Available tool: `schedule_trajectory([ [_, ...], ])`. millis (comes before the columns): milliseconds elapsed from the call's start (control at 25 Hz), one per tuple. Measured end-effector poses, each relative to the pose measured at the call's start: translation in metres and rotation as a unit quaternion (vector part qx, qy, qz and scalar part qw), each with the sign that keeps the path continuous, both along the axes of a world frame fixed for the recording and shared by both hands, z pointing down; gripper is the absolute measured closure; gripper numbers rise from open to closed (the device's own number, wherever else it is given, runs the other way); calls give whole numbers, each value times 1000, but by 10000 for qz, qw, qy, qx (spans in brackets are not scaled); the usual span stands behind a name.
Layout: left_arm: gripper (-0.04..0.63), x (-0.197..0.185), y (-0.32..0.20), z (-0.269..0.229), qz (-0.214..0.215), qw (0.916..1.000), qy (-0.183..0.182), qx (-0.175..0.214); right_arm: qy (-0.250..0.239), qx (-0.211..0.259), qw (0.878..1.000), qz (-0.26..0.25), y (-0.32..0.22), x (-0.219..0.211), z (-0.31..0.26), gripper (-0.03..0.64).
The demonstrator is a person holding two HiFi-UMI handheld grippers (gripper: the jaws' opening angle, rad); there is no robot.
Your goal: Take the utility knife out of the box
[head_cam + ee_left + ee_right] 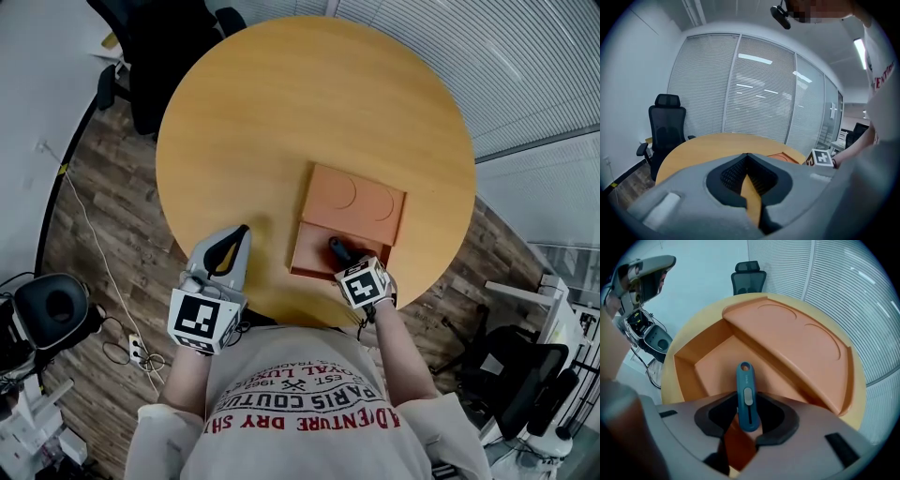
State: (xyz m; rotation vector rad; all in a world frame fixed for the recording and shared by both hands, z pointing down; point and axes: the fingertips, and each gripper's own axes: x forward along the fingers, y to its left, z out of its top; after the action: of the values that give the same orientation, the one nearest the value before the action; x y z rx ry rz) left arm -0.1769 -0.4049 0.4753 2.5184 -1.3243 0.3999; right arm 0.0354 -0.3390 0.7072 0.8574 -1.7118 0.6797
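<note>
An orange box (323, 255) stands open near the front edge of the round wooden table (281, 112), with its lid (356, 197) lying flat behind it. Inside the box (717, 362) lies a blue utility knife (746, 394), its hanging hole pointing away from me. My right gripper (339, 251) points steeply down into the box. In the right gripper view its jaws (749, 417) stand on either side of the knife's near end with a gap at each pad. My left gripper (234, 246) hovers over the table left of the box, its tips (747, 157) together and holding nothing.
A black office chair (159, 47) stands behind the table at the far left. Cables and equipment (56, 309) lie on the wooden floor to the left. Window blinds (759, 93) run along the far side. Bare tabletop surrounds the box.
</note>
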Motion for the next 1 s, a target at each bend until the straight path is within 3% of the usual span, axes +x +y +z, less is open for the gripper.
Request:
schedule_trajectory([
  [320, 600, 11, 0, -19, -22, 9997, 74, 227, -360, 607, 9975, 72, -15, -1, -53, 477],
  [560, 600, 31, 4, -37, 166, 9987, 73, 480, -983, 1297, 9857, 445, -32, 1, -120, 477],
  [800, 600, 50, 12, -57, 253, 9967, 60, 768, -1678, 2100, 9590, 894, -40, 14, -193, 477],
  [1000, 600, 58, 16, -70, 262, 9948, 19, 983, -2060, 3245, 9161, 1140, -44, 27, -257, 477],
])
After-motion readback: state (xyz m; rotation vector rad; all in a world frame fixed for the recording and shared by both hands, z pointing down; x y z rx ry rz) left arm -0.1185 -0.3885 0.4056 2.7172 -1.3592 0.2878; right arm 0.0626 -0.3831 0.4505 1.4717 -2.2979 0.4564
